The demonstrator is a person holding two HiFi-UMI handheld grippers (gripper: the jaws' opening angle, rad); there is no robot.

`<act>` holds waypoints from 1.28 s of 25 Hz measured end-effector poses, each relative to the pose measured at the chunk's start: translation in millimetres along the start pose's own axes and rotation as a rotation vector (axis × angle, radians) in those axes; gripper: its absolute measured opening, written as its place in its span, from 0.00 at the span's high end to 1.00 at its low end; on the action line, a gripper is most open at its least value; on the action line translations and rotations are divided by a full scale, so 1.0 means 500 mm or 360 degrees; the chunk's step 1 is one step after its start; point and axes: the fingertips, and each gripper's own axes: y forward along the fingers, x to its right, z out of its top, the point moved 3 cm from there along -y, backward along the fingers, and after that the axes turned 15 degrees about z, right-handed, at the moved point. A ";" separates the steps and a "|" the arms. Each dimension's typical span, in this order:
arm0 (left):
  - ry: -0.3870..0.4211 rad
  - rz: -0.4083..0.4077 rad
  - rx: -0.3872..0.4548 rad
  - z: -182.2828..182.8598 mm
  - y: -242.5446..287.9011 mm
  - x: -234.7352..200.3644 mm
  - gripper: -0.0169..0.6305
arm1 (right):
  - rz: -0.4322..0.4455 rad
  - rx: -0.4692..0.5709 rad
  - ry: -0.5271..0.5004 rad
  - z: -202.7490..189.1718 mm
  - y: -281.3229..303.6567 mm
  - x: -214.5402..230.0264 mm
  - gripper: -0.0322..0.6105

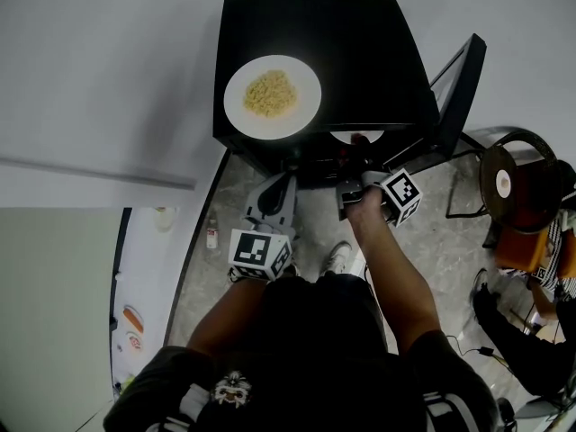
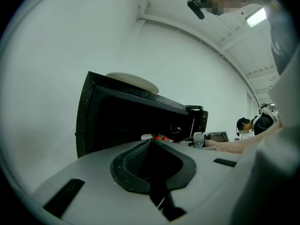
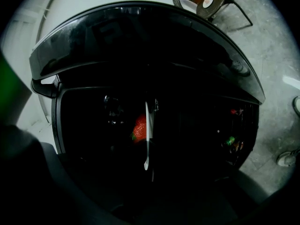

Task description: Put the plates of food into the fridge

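While your right gripper [image 1: 354,167] clamps the strawberry plate [image 3: 146,125] edge-on at the open fridge [image 1: 360,52] mouth, the noodle plate [image 1: 272,95] sits on the fridge's top. Your left gripper [image 2: 150,143] hangs closed, empty. Next move, as I judge it: seat the plate level inside, then release.

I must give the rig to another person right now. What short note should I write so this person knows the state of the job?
Left gripper: jaws together, empty, held low in front of the fridge.
Right gripper: shut on the rim of the strawberry plate, level, at the fridge mouth; door open.
Noodle plate: on top of the fridge.
Done: door open, first plate at the opening.
Left: set it on a shelf, let go, then bring the noodle plate in.
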 end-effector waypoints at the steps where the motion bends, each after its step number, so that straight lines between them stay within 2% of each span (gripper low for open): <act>1: -0.0006 0.0010 -0.0007 -0.003 0.000 -0.001 0.94 | -0.0014 0.0014 -0.0007 0.003 -0.003 0.000 0.90; 6: -0.0020 0.0034 -0.0005 -0.001 -0.005 -0.007 0.94 | -0.0032 0.0003 -0.0056 0.003 -0.001 -0.004 0.89; 9: -0.0019 0.0044 -0.0008 0.001 -0.012 -0.010 0.94 | -0.0014 -0.0003 -0.0135 0.005 -0.009 -0.013 0.74; 12: -0.0026 0.0049 -0.0018 0.001 -0.020 -0.012 0.94 | 0.0005 -0.0023 -0.0270 0.007 -0.027 -0.031 0.73; 14: -0.0015 0.0044 -0.0009 0.005 -0.023 -0.011 0.94 | 0.0043 -0.0081 -0.0456 0.007 -0.037 -0.062 0.73; 19: -0.0002 0.0030 0.0020 0.019 -0.031 -0.005 0.94 | 0.0227 -0.0306 -0.1130 -0.031 -0.068 -0.201 0.71; 27: 0.0056 0.0046 0.0125 0.073 -0.042 -0.018 0.94 | 0.0416 -0.0502 -0.1880 -0.105 -0.132 -0.335 0.69; 32: 0.0069 0.0085 0.0183 0.110 -0.054 -0.022 0.94 | 0.0551 -0.0478 -0.2259 -0.132 -0.150 -0.414 0.85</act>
